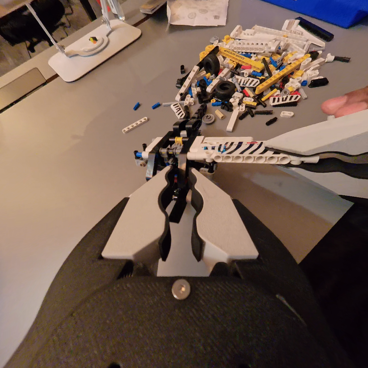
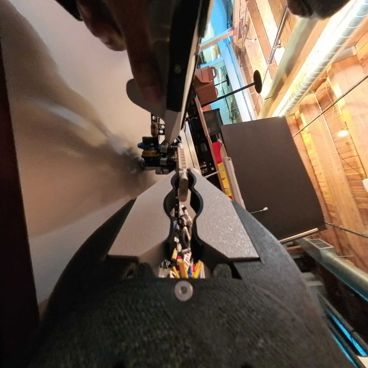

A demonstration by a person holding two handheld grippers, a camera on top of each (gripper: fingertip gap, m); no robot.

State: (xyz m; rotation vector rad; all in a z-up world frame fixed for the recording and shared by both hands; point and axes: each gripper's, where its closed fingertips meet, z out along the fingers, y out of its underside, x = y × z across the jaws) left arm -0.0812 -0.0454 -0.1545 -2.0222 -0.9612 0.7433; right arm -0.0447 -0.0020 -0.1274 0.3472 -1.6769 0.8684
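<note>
The left gripper (image 1: 180, 173) is narrowed on a black beam (image 1: 182, 191) at the near end of the half-built brick model (image 1: 179, 147); whether both pads press it cannot be told. The right gripper (image 2: 182, 177), reaching in from the right, is clamped on the model's white striped beam (image 1: 239, 151). The model sits just above the grey table (image 1: 69, 159). Left and near, the tabletop lies open up to its dark near-right edge. Far right, a pile of loose bricks (image 1: 249, 71) crowds the surface; a white stand (image 1: 95, 49) sits far left.
</note>
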